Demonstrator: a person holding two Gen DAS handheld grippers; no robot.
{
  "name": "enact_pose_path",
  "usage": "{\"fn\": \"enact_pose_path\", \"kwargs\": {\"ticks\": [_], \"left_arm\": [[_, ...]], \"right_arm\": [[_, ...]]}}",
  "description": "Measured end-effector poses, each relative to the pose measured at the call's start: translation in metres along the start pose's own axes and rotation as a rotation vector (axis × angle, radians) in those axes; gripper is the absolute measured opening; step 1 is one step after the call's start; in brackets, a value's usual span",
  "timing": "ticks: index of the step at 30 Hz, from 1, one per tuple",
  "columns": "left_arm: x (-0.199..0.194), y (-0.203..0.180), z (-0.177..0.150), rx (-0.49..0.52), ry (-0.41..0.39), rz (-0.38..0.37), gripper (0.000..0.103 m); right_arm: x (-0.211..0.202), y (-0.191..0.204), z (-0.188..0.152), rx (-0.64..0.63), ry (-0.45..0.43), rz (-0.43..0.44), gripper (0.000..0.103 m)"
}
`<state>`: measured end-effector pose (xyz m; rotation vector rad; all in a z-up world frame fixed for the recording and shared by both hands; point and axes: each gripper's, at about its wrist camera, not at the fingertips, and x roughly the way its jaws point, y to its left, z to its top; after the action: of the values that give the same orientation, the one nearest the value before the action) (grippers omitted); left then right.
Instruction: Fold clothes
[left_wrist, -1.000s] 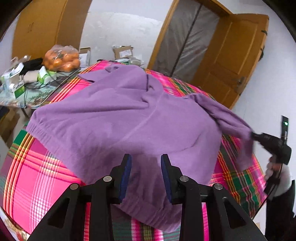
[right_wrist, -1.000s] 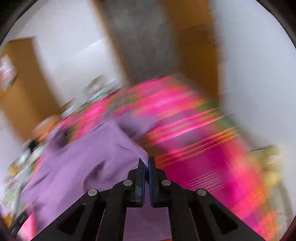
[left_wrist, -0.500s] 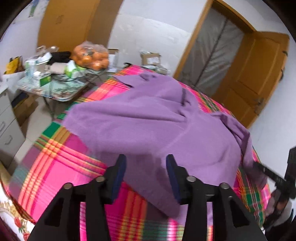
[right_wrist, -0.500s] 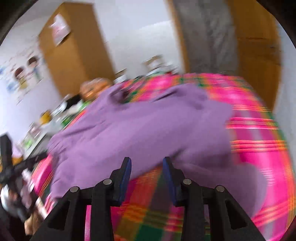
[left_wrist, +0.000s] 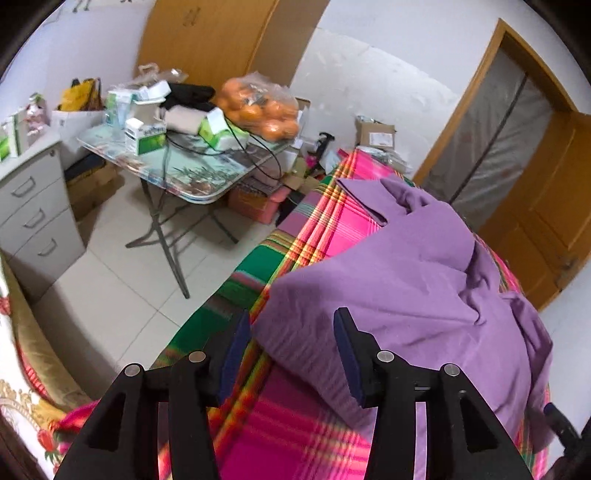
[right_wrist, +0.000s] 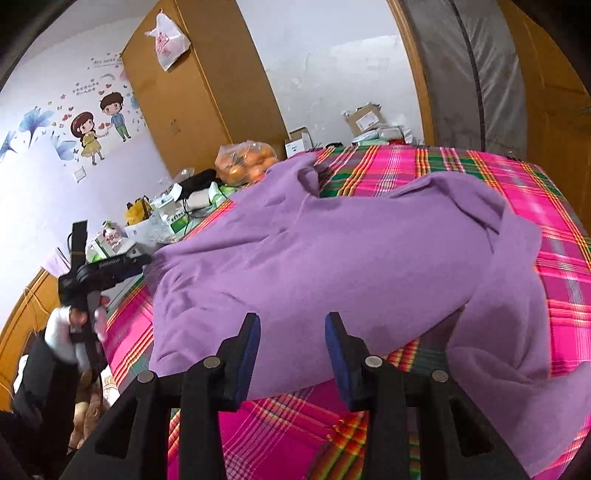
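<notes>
A purple long-sleeved top (left_wrist: 406, 288) lies spread and rumpled on a bed with a pink and green plaid cover (left_wrist: 306, 417). My left gripper (left_wrist: 291, 332) is open, its fingers straddling the near corner of the top's hem, just above it. In the right wrist view the same top (right_wrist: 332, 251) fills the middle, one sleeve (right_wrist: 517, 332) trailing down to the right. My right gripper (right_wrist: 291, 332) is open over the top's near edge, holding nothing. The other gripper, held by a hand (right_wrist: 70, 325), shows at the left of that view.
A folding table (left_wrist: 184, 166) left of the bed holds boxes, cables and a bag of oranges (left_wrist: 262, 107). A grey drawer cabinet (left_wrist: 33, 206) stands at far left. Wooden doors (left_wrist: 546, 221) lie beyond the bed. Tiled floor (left_wrist: 122, 280) separates table and bed.
My right gripper let go of the purple sleeve and opened, then drew back to the top's near edge. My left gripper swung left toward the hem corner and opened wider.
</notes>
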<state>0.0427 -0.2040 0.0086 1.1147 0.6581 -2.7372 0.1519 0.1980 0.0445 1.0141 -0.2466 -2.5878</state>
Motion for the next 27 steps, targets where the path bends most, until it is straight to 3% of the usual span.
{"fn": "enact_pose_path", "kwargs": {"ticks": [5,6,7,10,13,23,27], "left_arm": [[0.015,-0.005,0.003,0.061,0.021,-0.007,0.045],[0.015,-0.007,0.003,0.070,0.016,-0.012,0.038],[0.016,-0.007,0.005,0.073,0.011,-0.012,0.020],[0.017,-0.005,0.015,0.077,-0.004,-0.008,0.010],[0.019,-0.004,0.024,0.080,-0.020,-0.003,0.009],[0.024,-0.002,0.036,0.089,-0.032,-0.021,0.009],[0.027,0.001,0.031,0.087,-0.006,-0.033,0.009]], "right_arm": [[0.013,0.004,0.010,-0.012,0.015,-0.001,0.037],[0.016,0.006,0.014,-0.019,0.018,-0.001,0.037],[0.020,0.008,0.018,-0.026,0.021,-0.001,0.037],[0.031,0.014,0.029,-0.047,0.031,-0.002,0.037],[0.042,0.020,0.043,-0.069,0.038,-0.007,0.037],[0.112,-0.017,0.158,0.020,0.041,-0.010,0.039],[0.168,-0.040,0.198,0.074,0.102,0.028,0.040]]}}
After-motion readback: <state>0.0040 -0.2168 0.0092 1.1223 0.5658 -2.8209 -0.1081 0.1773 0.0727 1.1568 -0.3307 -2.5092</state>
